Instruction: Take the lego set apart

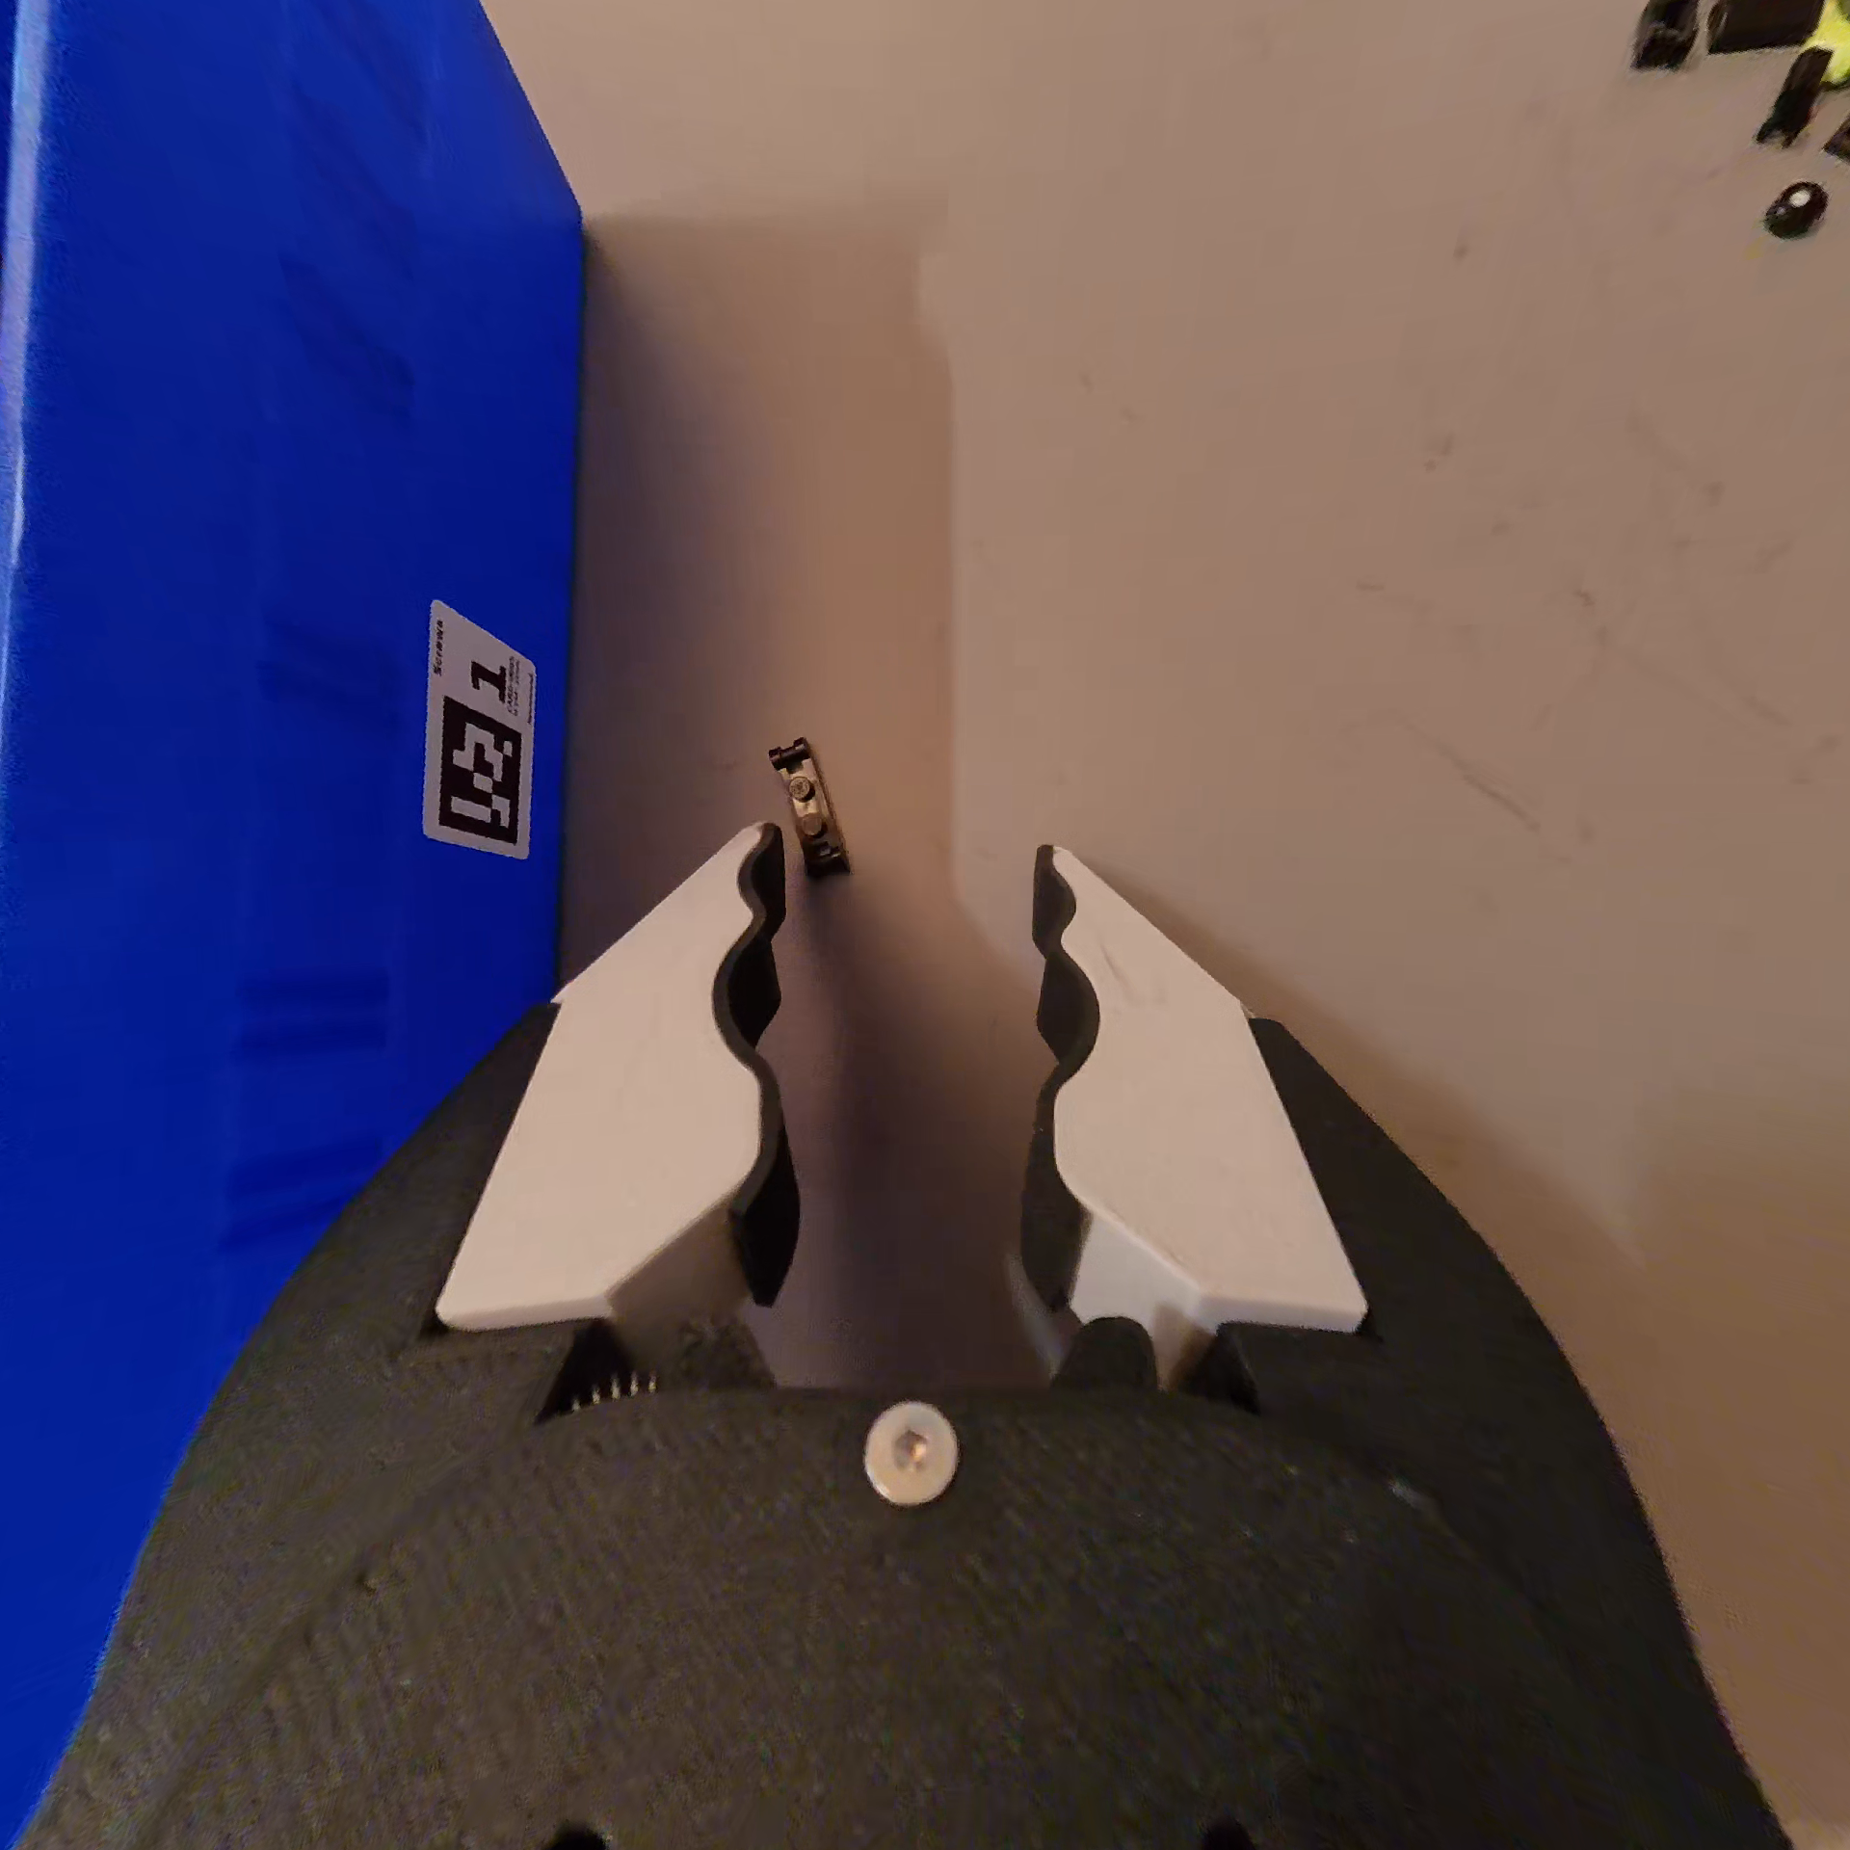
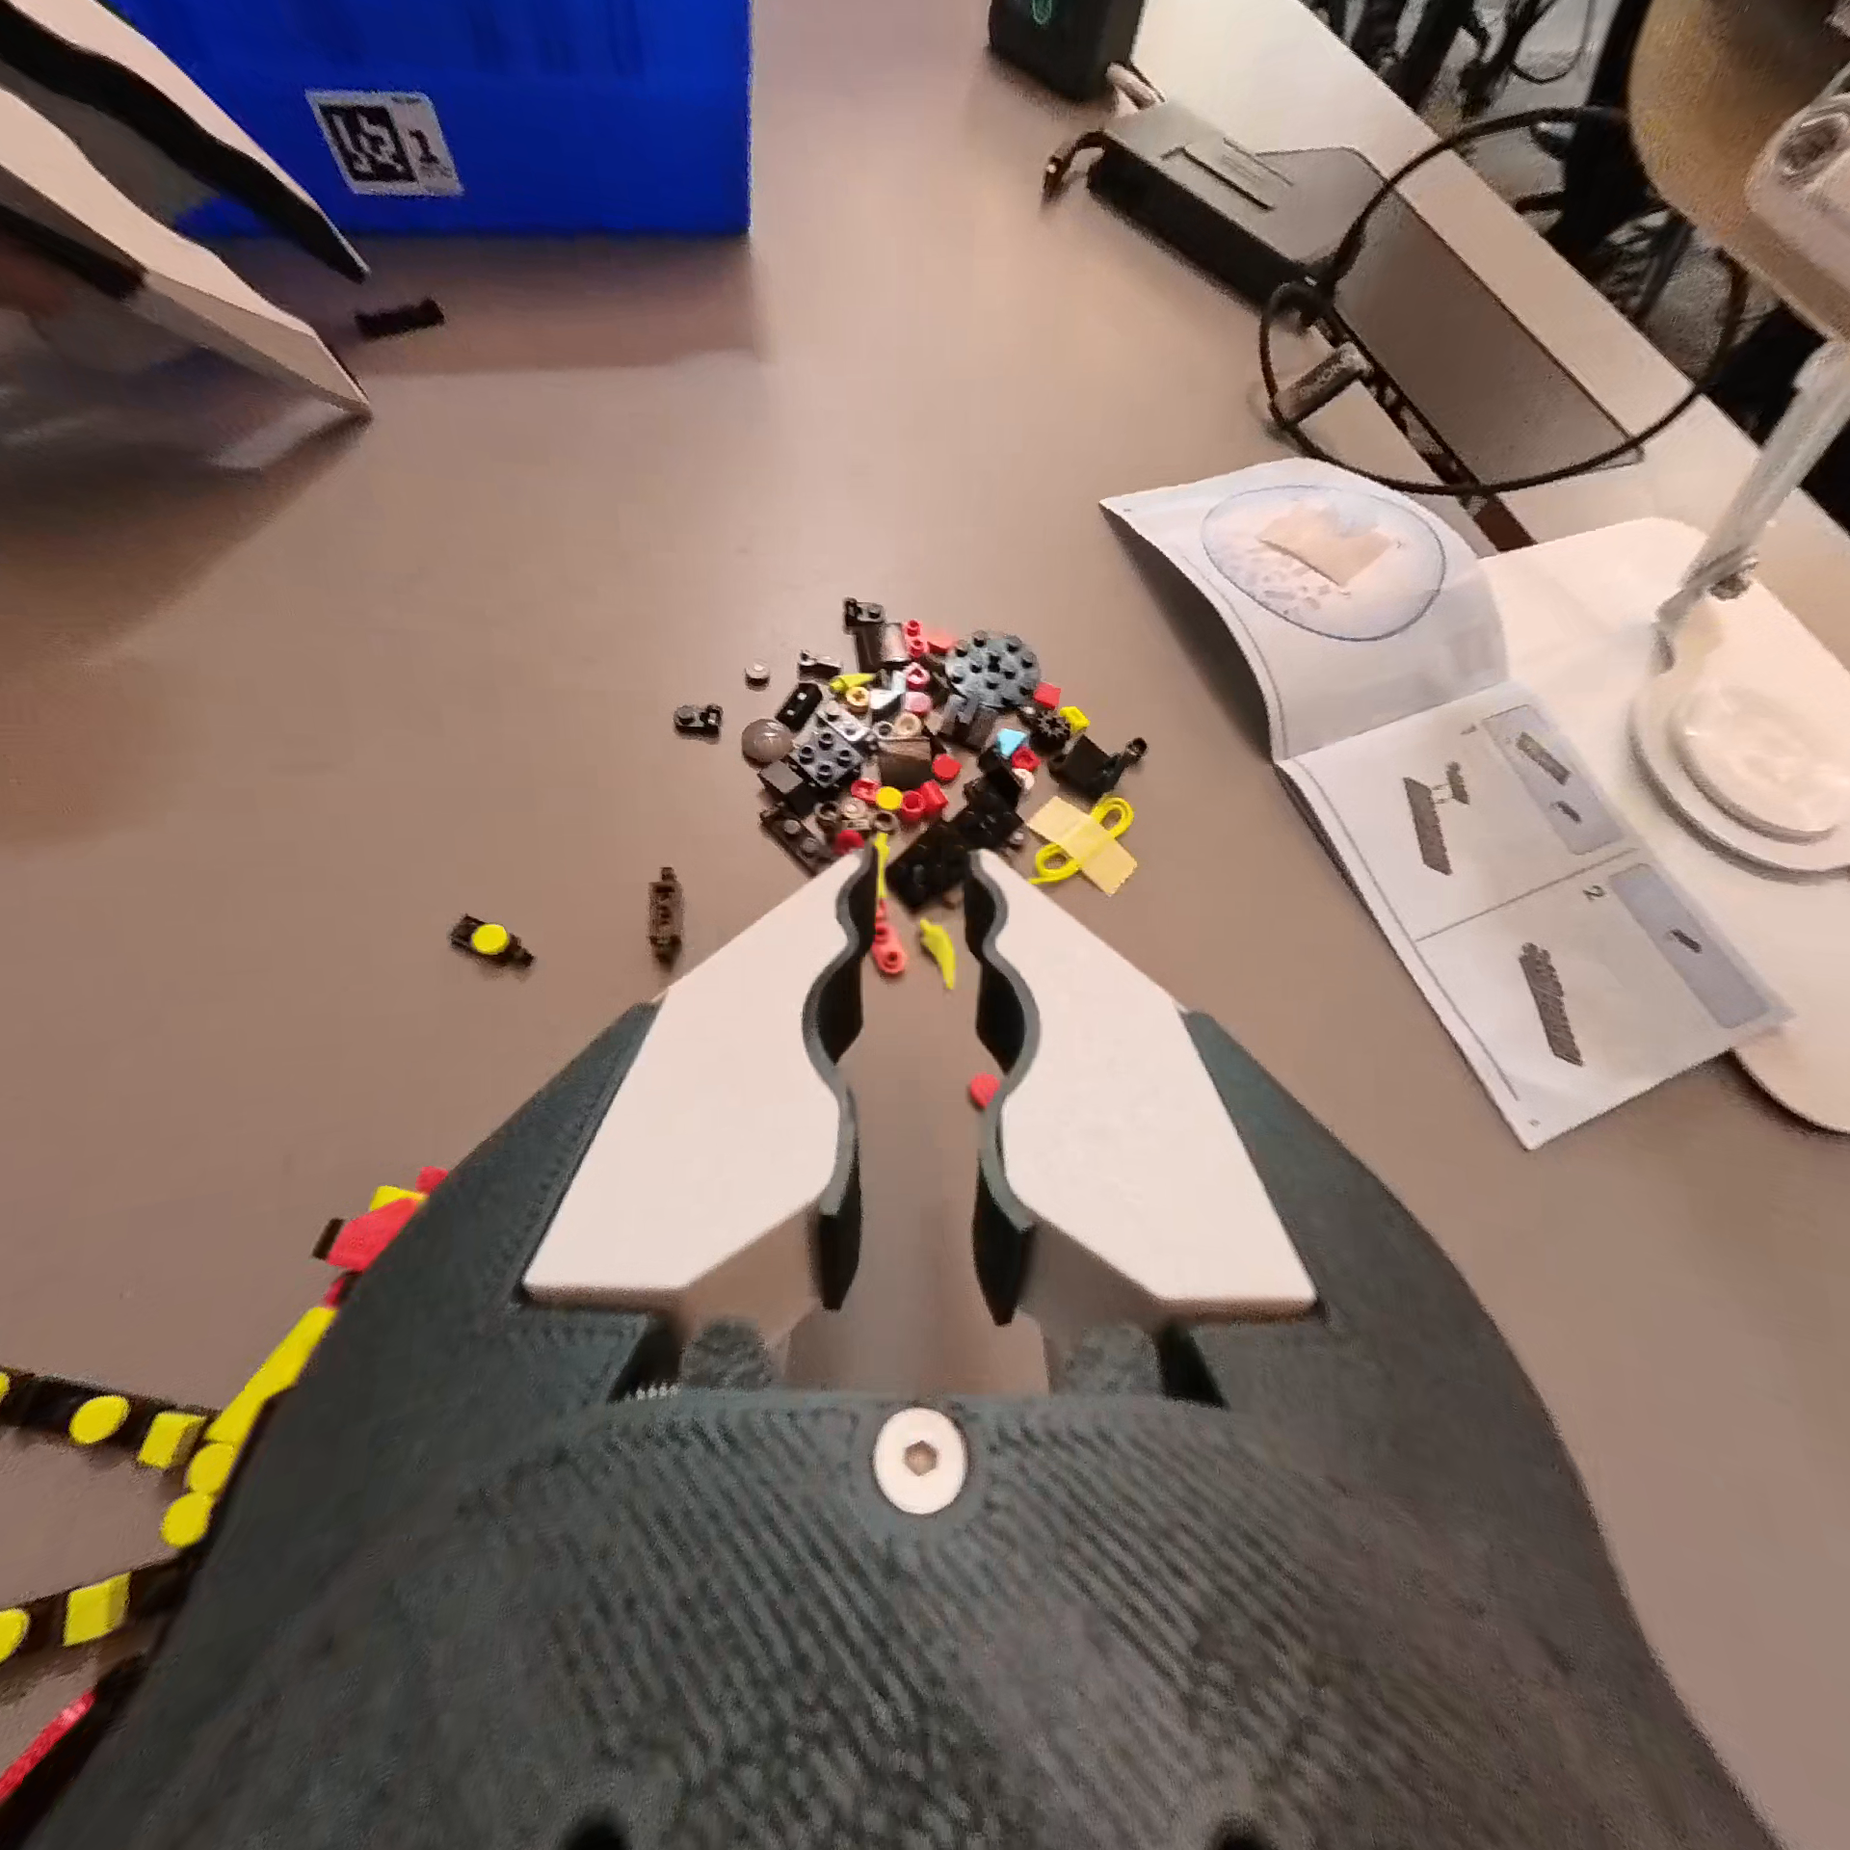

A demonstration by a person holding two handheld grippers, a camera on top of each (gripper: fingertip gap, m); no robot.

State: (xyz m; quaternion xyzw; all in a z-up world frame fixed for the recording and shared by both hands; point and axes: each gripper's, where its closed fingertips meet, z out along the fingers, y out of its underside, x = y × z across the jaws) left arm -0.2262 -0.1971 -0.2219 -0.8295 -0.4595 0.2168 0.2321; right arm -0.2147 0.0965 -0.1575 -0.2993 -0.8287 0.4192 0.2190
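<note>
My left gripper point(image 1: 906, 851) is open and empty, low over the table beside the blue bin point(image 1: 280, 601). A small black lego piece point(image 1: 811, 811) lies just past its left fingertip; it also shows in the right wrist view point(image 2: 398, 317). My right gripper point(image 2: 919, 873) is open with a narrow gap and holds nothing. It hovers at the near edge of a pile of loose lego pieces point(image 2: 901, 731). The rest of the lego set point(image 2: 110, 1422), black with yellow tiles and a red part, lies at the lower left, partly hidden by the right gripper's body.
The left gripper point(image 2: 150, 200) shows at the top left of the right wrist view, by the blue bin point(image 2: 561, 110). An open instruction booklet point(image 2: 1452, 801) and a white lamp base point(image 2: 1752, 761) sit to the right. A power brick and cables point(image 2: 1301, 230) lie at the back. Tip to tip, the grippers are about 30 cm apart. To the lego set point(image 2: 110, 1422): right tips about 20 cm, left tips about 30 cm.
</note>
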